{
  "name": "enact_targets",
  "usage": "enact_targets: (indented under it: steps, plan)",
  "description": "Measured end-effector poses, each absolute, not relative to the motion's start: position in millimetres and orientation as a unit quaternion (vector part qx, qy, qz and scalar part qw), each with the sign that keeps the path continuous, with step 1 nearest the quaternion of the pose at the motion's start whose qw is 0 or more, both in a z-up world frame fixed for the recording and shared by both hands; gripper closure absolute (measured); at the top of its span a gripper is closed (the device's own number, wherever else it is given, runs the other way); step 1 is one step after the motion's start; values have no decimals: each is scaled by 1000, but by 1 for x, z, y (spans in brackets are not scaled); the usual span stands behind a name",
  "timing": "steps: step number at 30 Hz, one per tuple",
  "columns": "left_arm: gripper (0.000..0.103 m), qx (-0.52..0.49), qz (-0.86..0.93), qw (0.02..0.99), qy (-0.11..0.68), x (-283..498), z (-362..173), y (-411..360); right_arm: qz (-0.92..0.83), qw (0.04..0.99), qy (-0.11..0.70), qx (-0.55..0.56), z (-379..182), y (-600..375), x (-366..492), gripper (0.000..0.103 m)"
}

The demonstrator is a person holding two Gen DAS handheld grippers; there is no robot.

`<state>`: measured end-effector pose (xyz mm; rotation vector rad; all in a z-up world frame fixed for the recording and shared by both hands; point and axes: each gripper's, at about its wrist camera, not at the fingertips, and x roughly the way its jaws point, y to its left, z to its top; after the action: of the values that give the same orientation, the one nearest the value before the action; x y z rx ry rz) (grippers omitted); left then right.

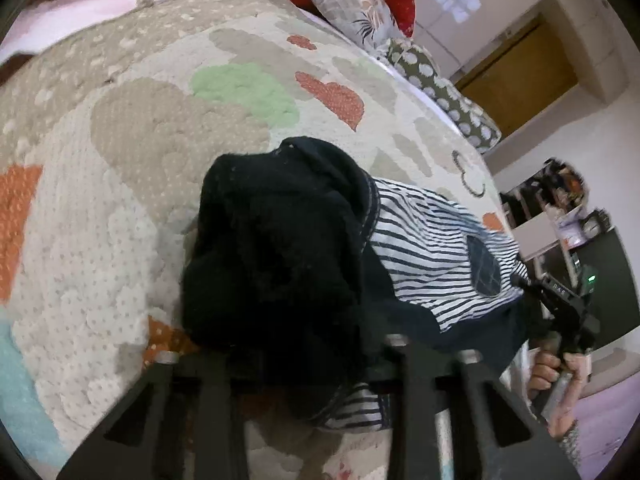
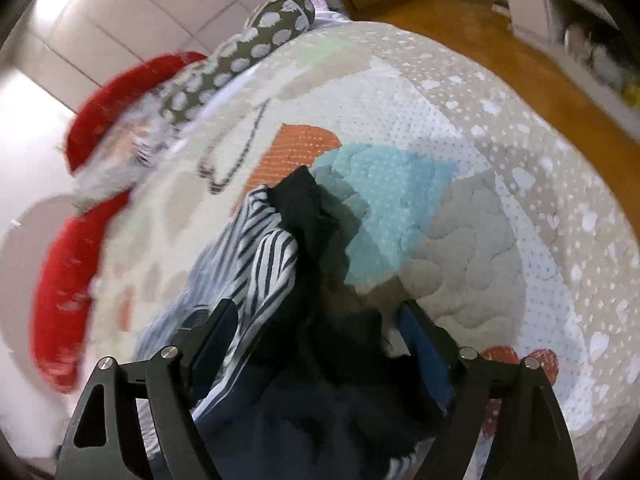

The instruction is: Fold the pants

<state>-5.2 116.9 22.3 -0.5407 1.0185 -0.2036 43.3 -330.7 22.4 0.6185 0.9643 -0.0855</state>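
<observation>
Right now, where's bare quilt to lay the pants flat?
Free: the quilt left of the pants, toward the green cloud; also its far side near the blue patch. Crowded: the pillows along the head edge.

The pants (image 1: 304, 248) are dark navy, almost black, with a white-and-navy striped part that carries a dark quilted patch. In the left wrist view they fill the lower middle of the frame as a bunched dark mass, the striped part stretching off to the right and a little more striped cloth showing at the bottom centre. In the right wrist view the pants (image 2: 304, 280) rise from the bottom centre toward the middle, crumpled, stripes on the left and dark cloth on the right, ending in a dark point.
</observation>
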Motion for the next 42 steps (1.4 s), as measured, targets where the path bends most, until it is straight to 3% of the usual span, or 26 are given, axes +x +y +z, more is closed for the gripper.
enact_targets:
  steps: [2, 5, 11, 12, 14, 16, 17, 18, 20, 23, 26, 30, 31, 33, 35, 42]
  plan:
    - [87, -261, -105, 829, 483, -7, 25, 118, -35, 845, 472, 248, 29, -321, 39, 82]
    - [87, -271, -116, 829, 476, -18, 34, 122, -11, 850, 455, 266, 42, -326, 15, 85]
    - [87, -271, -126, 835, 461, -49, 51, 128, 14, 862, 424, 278, 57, -339, -68, 85]
    - [85, -272, -121, 834, 465, -52, 48, 129, 12, 861, 423, 280, 55, -341, -78, 85]
    - [71, -274, -95, 826, 483, -53, 37, 133, 7, 860, 424, 282, 46, -343, -98, 84]
    - [69, -292, -85, 814, 495, -56, 27, 140, -13, 864, 423, 273, 32, -343, -114, 68]
    - [67, -302, -89, 812, 492, -59, 27, 144, -26, 866, 418, 272, 28, -347, -117, 47]
    - [65, -306, -90, 813, 487, -63, 31, 148, -38, 869, 410, 274, 28, -349, -122, 37]
    - [53, -298, -79, 824, 476, -71, 41, 153, -42, 872, 394, 289, 31, -355, -130, 35]
    - [49, -286, -55, 842, 454, -85, 57, 162, -59, 898, 339, 276, 52, -358, -145, 35]
    - [48, -299, -58, 847, 435, -95, 71, 169, -64, 927, 290, 231, 72, -349, -156, 26]
    - [47, -338, -120, 830, 428, -103, 86, 158, -9, 917, 324, 231, 78, -332, -158, 27]
    - [43, -345, -141, 821, 432, -102, 87, 150, 16, 908, 339, 244, 76, -329, -154, 28]
    - [37, -347, -170, 807, 448, -98, 83, 131, 81, 882, 371, 280, 67, -323, -147, 45]
    - [37, -345, -181, 790, 474, -92, 71, 115, 118, 859, 395, 305, 57, -315, -142, 50]
    - [37, -348, -169, 766, 513, -68, 42, 98, 159, 817, 441, 337, 34, -291, -124, 52]
